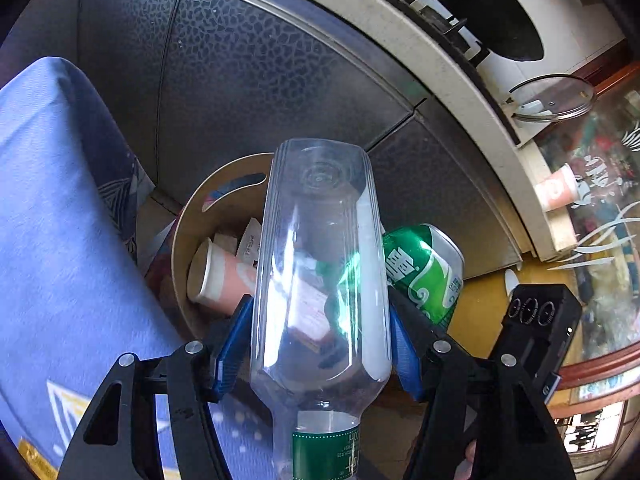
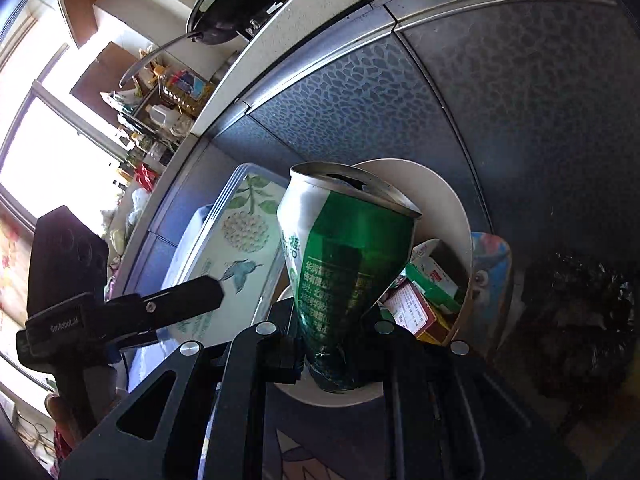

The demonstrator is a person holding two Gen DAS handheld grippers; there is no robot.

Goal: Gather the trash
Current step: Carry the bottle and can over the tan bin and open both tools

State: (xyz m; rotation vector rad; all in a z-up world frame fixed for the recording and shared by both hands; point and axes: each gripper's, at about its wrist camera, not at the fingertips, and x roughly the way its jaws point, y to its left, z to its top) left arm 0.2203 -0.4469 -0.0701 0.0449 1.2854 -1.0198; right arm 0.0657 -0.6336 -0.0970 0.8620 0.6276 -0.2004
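My left gripper (image 1: pixel 320 344) is shut on a clear plastic bottle (image 1: pixel 320 264) with a green label, its base pointing forward, above a round beige trash bin (image 1: pixel 188 216). The bin holds a pink paper cup (image 1: pixel 224 276) and small cartons. My right gripper (image 2: pixel 338 340) is shut on a dented green drink can (image 2: pixel 348 264), held over the same bin (image 2: pixel 452 200). The can (image 1: pixel 424 268) and the right gripper's body (image 1: pixel 540 328) show in the left wrist view, just right of the bottle. The left gripper's body (image 2: pixel 120 308) shows at left in the right wrist view.
Dark patterned cabinet doors (image 1: pixel 260 80) stand behind the bin under a pale counter edge (image 1: pixel 440 68). A blue cloth (image 1: pixel 60 240) fills the left. Another pink cup (image 1: pixel 556 192) stands on a ledge at right. A black bag (image 2: pixel 580 320) lies right of the bin; a floral box (image 2: pixel 240 240) left.
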